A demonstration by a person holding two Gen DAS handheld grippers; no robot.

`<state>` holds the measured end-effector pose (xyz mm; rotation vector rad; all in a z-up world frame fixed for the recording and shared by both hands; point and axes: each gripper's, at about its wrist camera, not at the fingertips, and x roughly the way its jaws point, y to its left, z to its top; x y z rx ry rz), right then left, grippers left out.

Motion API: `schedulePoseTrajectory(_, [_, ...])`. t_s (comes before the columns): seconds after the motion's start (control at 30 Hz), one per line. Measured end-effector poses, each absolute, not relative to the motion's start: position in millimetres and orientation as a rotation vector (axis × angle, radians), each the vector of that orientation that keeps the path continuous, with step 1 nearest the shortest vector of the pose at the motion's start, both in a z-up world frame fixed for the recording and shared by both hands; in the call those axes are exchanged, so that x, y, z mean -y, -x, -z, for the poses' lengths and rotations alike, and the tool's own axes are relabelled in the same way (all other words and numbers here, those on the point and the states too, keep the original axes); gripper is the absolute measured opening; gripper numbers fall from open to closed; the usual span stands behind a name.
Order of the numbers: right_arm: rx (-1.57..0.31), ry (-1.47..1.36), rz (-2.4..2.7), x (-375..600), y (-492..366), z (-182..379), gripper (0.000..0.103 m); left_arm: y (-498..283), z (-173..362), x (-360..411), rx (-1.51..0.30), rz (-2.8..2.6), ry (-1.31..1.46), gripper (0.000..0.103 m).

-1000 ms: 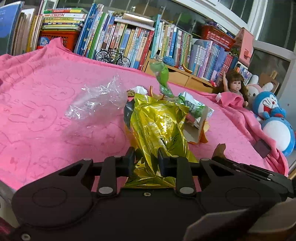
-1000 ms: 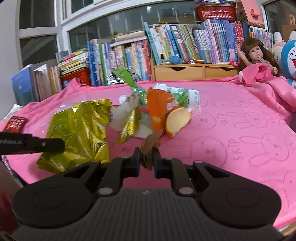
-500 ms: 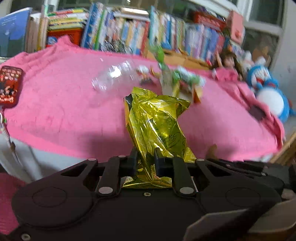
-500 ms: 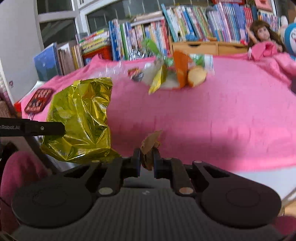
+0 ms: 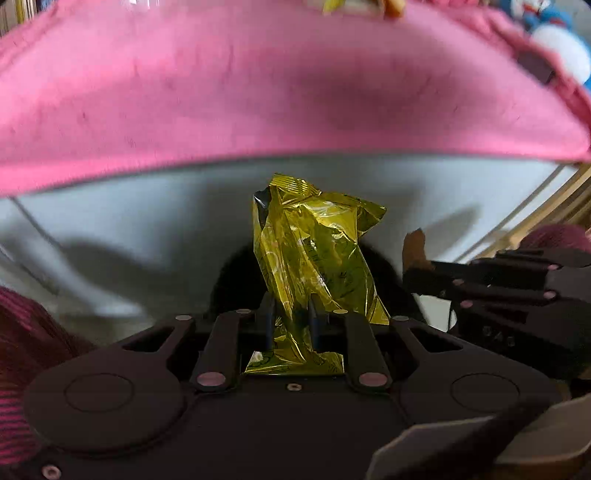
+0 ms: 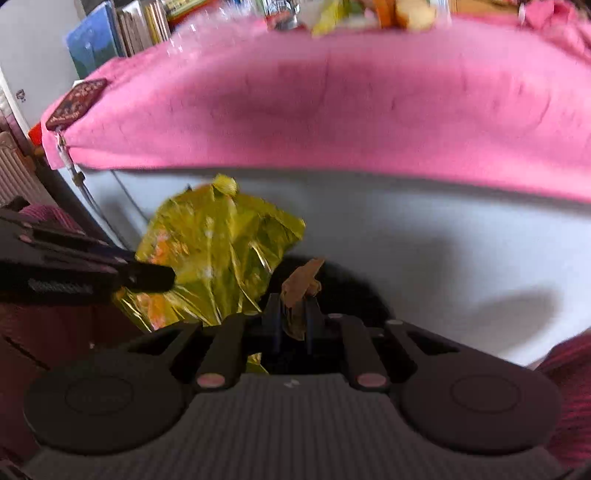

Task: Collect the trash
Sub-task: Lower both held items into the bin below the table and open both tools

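Observation:
My left gripper (image 5: 291,308) is shut on a crumpled gold foil wrapper (image 5: 314,254), which stands up between its fingers below the table's front edge. The same gold wrapper (image 6: 218,251) shows at the left of the right wrist view, with the left gripper (image 6: 147,275) clamped on it. My right gripper (image 6: 293,314) is shut on a small brown scrap (image 6: 301,282); the scrap (image 5: 413,243) and right gripper (image 5: 417,271) also appear at the right of the left wrist view. More trash (image 6: 354,11) lies far back on the pink cloth (image 6: 314,99).
The pink cloth (image 5: 258,85) hangs over the white table front (image 5: 147,229). A dark opening (image 6: 343,288) sits just beyond both grippers. Books (image 6: 122,33) stand at the back left, a red phone-like item (image 6: 75,103) lies on the cloth's corner, and plush toys (image 5: 554,40) sit far right.
Both grippers have pulled back and dropped below the table edge, still holding the gold wrapper and the brown scrap. The tabletop and remaining trash have moved to the top of both views.

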<state>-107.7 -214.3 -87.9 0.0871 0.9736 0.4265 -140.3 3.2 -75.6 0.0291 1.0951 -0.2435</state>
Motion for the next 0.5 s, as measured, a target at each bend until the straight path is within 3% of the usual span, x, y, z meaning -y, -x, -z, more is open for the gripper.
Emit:
schedulePoseTrajectory(0.43, [-1.056, -0.090, -0.417, 205.1, 99.7, 111.9, 0.024, 139.0, 105.5, 2.0, -1.194, 0.233, -0.075, 0.023])
schedulePoseTrajectory(0.5, [-1.055, -0.092, -0.416, 203.3, 98.7, 111.2, 0.045, 131.9, 100.7, 4.7, -1.194, 0.228, -0.079, 0.025])
